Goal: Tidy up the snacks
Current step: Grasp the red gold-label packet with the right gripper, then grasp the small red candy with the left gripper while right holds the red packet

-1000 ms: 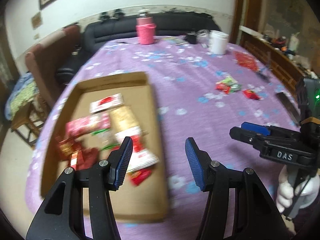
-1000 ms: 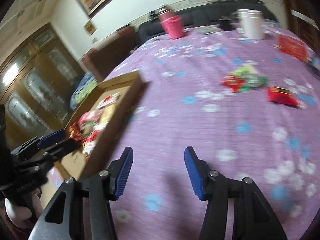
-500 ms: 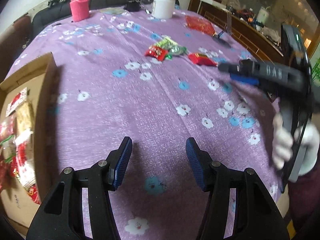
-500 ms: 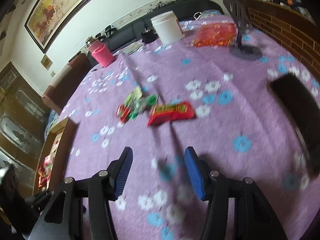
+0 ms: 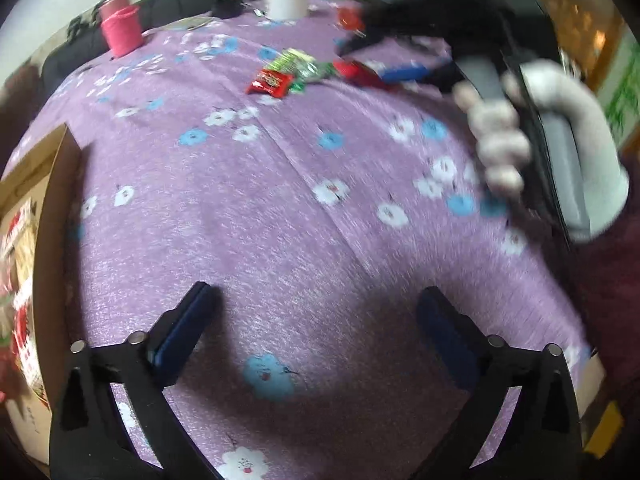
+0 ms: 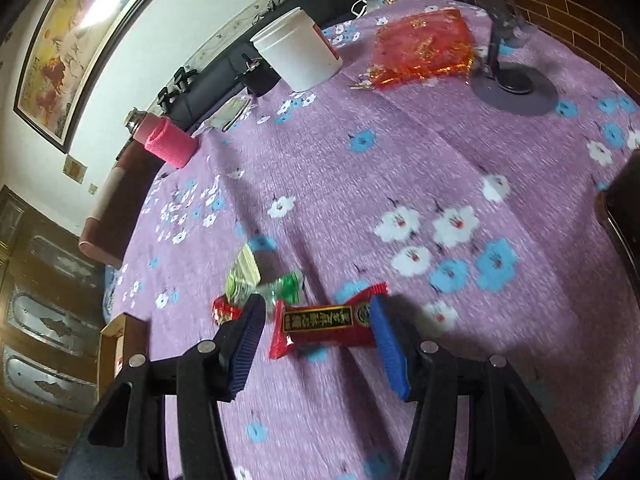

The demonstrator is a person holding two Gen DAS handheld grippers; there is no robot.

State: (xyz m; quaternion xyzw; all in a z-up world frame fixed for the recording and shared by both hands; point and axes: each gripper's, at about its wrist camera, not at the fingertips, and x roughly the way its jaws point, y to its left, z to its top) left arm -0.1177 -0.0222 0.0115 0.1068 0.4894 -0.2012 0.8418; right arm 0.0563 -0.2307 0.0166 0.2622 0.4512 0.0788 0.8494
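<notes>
A long red snack packet (image 6: pixel 324 326) lies flat on the purple flowered tablecloth (image 6: pixel 400 184), between the fingers of my right gripper (image 6: pixel 316 332). The blue pads stand beside its ends without pressing, so this gripper is open. Just behind it lie green packets (image 6: pixel 248 276) and a small red packet (image 6: pixel 224 308), partly hidden by the left finger. My left gripper (image 5: pixel 316 312) hovers over bare cloth; its jaws are opening wide, with nothing between them. From there the right gripper (image 5: pixel 368 62) shows far ahead in a gloved hand (image 5: pixel 500 140), over the same snacks (image 5: pixel 270 82). The cardboard box (image 5: pixel 52 240), with snacks inside, sits at the left edge.
At the table's far side stand a white jar (image 6: pixel 298 54), a pink-sleeved bottle (image 6: pixel 168 144), a red foil bag (image 6: pixel 424 46) and a black stand with a round base (image 6: pixel 514 88). A dark flat object (image 6: pixel 624 216) lies at the right edge. A black sofa runs behind.
The left gripper swung away from the box to the bare cloth and spread its jaws wide. The right gripper travelled across the table to the red packet, which now lies between its fingers.
</notes>
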